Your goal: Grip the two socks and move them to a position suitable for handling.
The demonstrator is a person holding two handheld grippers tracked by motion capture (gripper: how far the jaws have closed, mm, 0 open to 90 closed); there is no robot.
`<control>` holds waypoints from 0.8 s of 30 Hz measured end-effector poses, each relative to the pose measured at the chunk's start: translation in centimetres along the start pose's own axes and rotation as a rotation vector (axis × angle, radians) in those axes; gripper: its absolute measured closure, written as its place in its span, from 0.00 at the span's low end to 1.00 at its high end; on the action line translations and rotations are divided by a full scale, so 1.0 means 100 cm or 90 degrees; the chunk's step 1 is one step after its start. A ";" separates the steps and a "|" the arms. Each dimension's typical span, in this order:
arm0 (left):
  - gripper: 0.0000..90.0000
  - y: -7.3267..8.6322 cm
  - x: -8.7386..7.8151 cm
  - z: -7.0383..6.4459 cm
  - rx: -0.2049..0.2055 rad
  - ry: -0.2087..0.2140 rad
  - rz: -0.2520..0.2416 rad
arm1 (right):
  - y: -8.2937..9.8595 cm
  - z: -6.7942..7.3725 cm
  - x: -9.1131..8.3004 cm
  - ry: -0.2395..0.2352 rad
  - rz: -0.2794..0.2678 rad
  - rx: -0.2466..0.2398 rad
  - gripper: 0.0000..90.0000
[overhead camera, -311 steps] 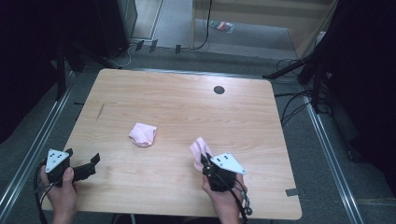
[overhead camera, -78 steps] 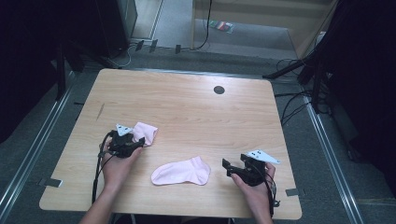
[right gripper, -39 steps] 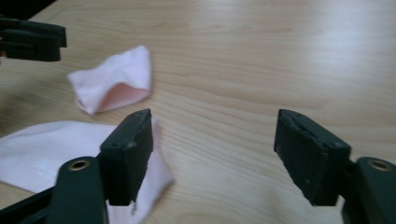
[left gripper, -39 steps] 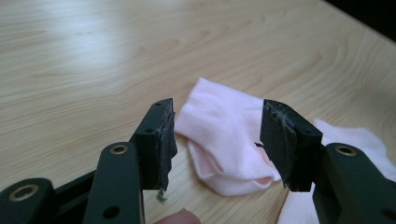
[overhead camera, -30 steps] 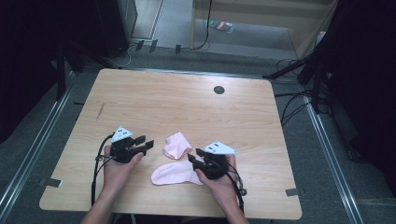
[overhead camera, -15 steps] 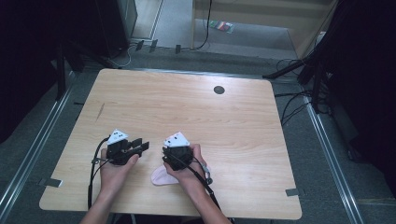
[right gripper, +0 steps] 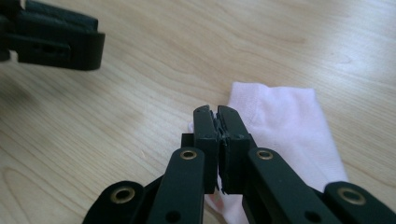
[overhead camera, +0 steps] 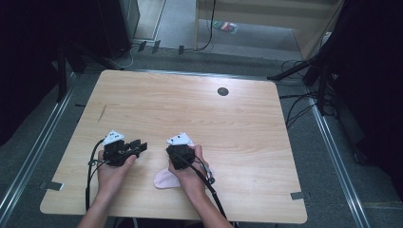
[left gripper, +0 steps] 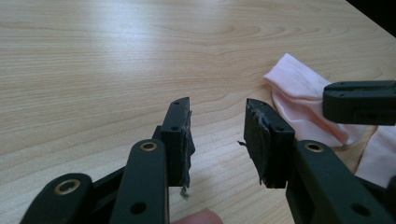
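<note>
Two pink socks lie near the table's front edge. The flat sock [overhead camera: 165,179] [left gripper: 379,158] sticks out from under the person's right hand. The other sock [right gripper: 280,123] [left gripper: 299,100] lies bunched just beyond it. My right gripper [overhead camera: 178,154] [right gripper: 217,114] is shut on this bunched sock, with pink cloth showing either side of its jaws. My left gripper [overhead camera: 140,146] [left gripper: 217,133] rests a little to the left, open and empty, pointing at the socks. Its pads [left gripper: 261,135] are frayed.
The wooden table [overhead camera: 190,109] has a small black round hole [overhead camera: 223,91] at the far middle. Cables [overhead camera: 209,190] trail from both grippers over the front edge. Dark stands and wires crowd the floor to the right.
The right gripper swung in from the right onto the bunched sock and shut on it. The left gripper, which dragged that sock toward the flat one, stays open beside it.
</note>
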State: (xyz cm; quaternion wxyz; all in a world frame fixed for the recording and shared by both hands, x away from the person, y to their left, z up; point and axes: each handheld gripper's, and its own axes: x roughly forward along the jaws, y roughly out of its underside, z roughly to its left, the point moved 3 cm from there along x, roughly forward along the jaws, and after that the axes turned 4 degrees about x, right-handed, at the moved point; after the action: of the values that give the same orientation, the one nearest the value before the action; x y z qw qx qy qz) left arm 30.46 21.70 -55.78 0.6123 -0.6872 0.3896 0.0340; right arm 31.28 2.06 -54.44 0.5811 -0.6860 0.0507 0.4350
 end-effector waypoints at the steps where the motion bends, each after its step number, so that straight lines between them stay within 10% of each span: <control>1: 0.69 0.000 0.000 -0.001 0.000 0.000 -0.002 | -0.001 -0.002 -0.003 -0.009 -0.007 0.008 0.98; 10: 0.69 0.001 0.003 -0.002 0.007 0.002 0.007 | -0.017 -0.034 -0.037 -0.056 -0.078 0.115 0.98; 18: 0.70 0.000 0.005 -0.007 0.004 0.012 -0.002 | -0.015 -0.098 -0.046 -0.073 -0.101 0.260 0.97; 21: 0.70 -0.002 0.006 -0.007 0.002 0.013 0.001 | -0.009 -0.123 -0.043 -0.066 -0.094 0.291 0.92; 24: 0.69 -0.003 0.006 -0.010 0.005 0.013 0.003 | 0.000 -0.151 -0.038 0.002 -0.083 0.291 0.81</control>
State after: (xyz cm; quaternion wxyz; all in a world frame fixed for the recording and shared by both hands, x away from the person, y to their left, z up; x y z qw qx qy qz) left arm 30.63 20.47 -55.60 0.6108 -0.6840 0.3979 0.0266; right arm 37.04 -12.34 -52.74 0.7479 -0.5391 0.1046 0.3729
